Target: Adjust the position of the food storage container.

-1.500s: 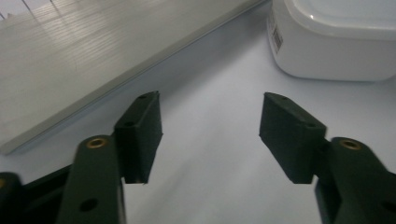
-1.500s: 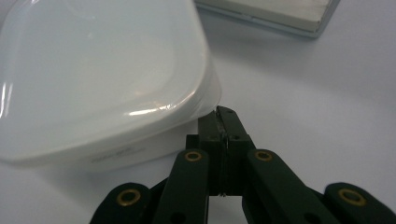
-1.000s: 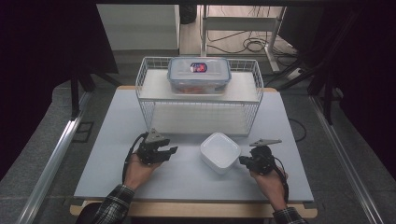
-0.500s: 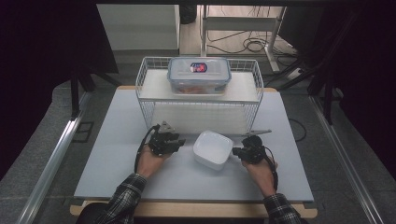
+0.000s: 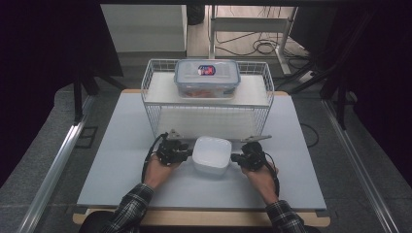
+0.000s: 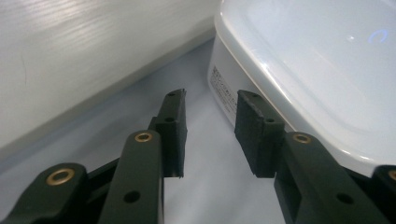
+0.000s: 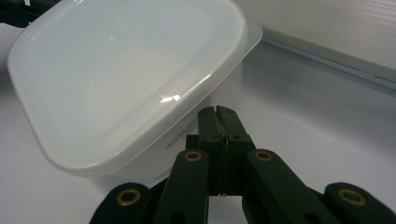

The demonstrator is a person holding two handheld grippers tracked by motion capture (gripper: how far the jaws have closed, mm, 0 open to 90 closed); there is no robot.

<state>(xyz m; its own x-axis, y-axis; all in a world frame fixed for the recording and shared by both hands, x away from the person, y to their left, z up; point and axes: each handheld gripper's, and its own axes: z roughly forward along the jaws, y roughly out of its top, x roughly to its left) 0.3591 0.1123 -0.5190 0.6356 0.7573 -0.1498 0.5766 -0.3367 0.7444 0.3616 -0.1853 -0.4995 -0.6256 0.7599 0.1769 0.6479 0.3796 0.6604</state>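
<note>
On table [image 5: 121, 160], one white container [image 5: 212, 154], two grippers flanking.

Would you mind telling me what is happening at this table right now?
A person works a hand-held gripper in each hand on either side of a white lidded container on the table. The left hand-held gripper has just been closing its jaws, which stand apart beside the container's wall with nothing between them. The right hand-held gripper is shut, its tip at the container's opposite side. Behind stands a wire basket bearing a clear lidded box.
</note>
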